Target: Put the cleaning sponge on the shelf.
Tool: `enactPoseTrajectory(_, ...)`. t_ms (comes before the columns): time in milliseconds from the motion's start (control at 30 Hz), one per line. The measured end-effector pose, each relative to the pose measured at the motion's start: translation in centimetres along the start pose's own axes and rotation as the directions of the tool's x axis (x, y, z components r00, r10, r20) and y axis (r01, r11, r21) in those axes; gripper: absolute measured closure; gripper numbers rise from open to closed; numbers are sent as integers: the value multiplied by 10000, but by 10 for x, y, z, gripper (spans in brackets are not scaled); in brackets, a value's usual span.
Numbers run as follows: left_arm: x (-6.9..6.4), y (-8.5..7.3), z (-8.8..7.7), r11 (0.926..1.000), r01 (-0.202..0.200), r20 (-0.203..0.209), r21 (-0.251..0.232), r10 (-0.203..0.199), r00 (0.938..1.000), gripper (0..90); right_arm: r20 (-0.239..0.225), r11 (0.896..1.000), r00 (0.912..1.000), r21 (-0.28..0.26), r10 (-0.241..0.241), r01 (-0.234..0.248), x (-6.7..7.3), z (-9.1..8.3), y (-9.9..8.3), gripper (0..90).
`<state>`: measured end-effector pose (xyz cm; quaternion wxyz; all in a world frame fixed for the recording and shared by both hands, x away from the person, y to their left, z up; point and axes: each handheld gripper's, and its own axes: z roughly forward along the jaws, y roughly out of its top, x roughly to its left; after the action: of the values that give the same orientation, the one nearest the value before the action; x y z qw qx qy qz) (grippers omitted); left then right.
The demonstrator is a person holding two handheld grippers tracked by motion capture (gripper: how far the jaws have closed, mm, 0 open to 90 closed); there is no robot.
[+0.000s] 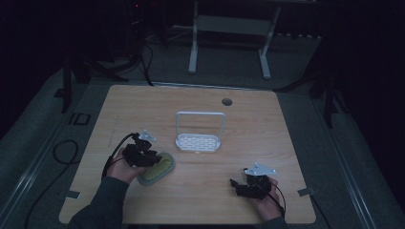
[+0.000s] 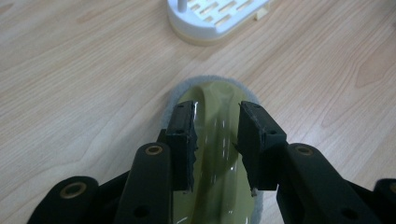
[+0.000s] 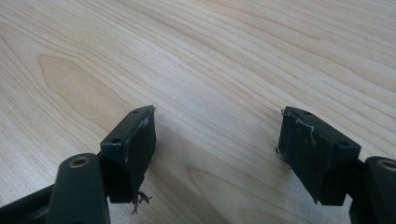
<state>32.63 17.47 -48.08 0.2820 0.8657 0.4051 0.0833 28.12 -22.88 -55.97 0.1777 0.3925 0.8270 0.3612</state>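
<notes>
Now the left tool (image 2: 216,135) hangs just above a scrubber (image 2: 215,154), an olive-green oval with a raised ridge along its top and a grey pad rim beneath. Its jaws stand spread on either side of that ridge, and the pads do not press on it. The scrubber lies on the tabletop (image 1: 239,191) near the person's left hand (image 1: 122,164), toward the front left, and its far end points at a white rack (image 1: 197,141) with a tall hoop handle that stands near the middle, a little apart. The right tool (image 3: 217,149) hovers low over bare wood at the front right, jaws spread wide with nothing between them.
</notes>
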Motion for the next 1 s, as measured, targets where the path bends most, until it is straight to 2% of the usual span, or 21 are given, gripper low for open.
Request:
enactPoseTrajectory(333, 0, 6, -2, 9970, -337, -81, 692, 344, 9994, 653, 2, 10000, 10000, 3, 2, -2, 0, 0, 0, 271)
enactPoseTrajectory(467, -1, 9, 0, 9941, -415, 43, 1002, 413, 9991, 649, 1, 10000, 10000, 7, 10, -10, 0, 0, 0, 271)
enactPoseTrajectory(667, -3, 13, 4, 9861, -501, 86, 1586, 493, 9987, 649, -4, 10000, 10000, 10, 15, -15, 0, 0, 0, 271)
enactPoseTrajectory(1000, -4, 21, 8, 9715, -705, 211, 2264, 675, 9975, 671, -5, 10000, 10000, 9, 16, -16, 0, 0, 0, 272)
